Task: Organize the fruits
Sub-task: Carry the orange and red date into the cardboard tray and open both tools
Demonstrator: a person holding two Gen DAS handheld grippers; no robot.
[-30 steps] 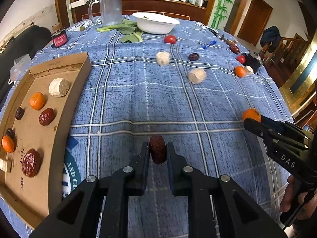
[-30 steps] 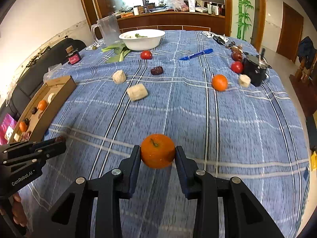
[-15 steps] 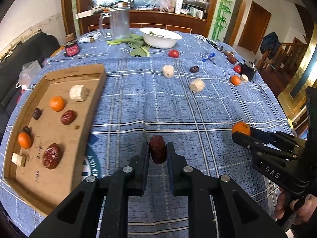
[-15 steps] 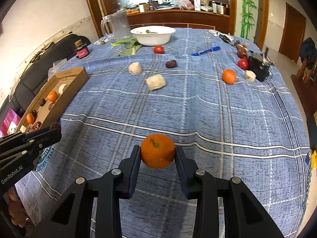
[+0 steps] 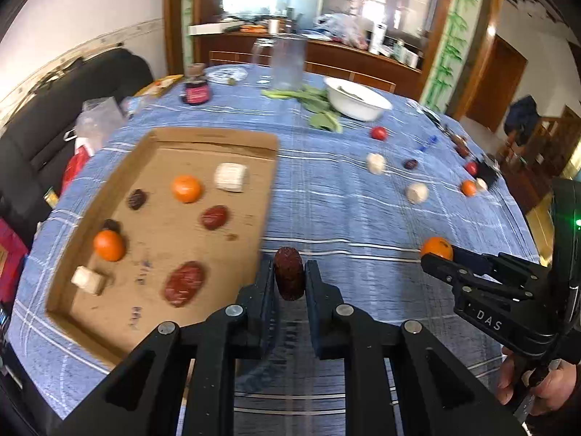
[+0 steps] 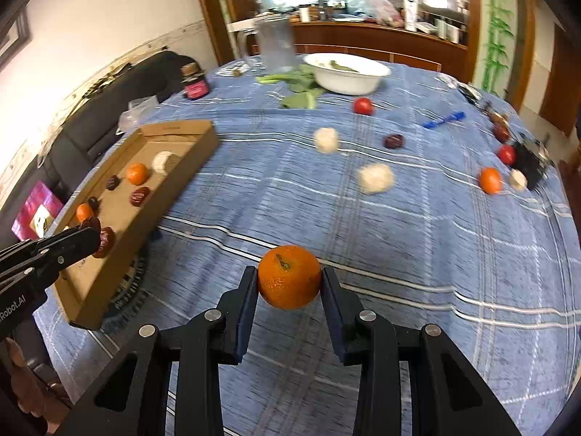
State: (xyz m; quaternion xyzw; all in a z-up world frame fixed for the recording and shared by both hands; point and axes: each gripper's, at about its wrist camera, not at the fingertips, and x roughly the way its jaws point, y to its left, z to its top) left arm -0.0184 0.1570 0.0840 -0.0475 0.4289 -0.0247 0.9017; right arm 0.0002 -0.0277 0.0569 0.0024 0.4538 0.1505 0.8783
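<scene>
Tablecloth (image 5: 345, 210), blue plaid, spreads under everything. Cardboard tray (image 5: 270, 167) lies at nine o'clock in the left wrist view, holding oranges, dates and pale chunks. Right gripper (image 6: 289, 283) clamps an orange (image 6: 289, 277) above the cloth. Left gripper (image 5: 288, 276) pinches a red date (image 5: 288, 278) just beside the tray's near right edge.

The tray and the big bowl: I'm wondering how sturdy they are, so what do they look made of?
The tray looks like plain brown cardboard, matte, with folded-up walls and raw edges. The bowl is smooth, glossy white, likely enamel, ceramic or plastic; the look leaves that open.
</scene>
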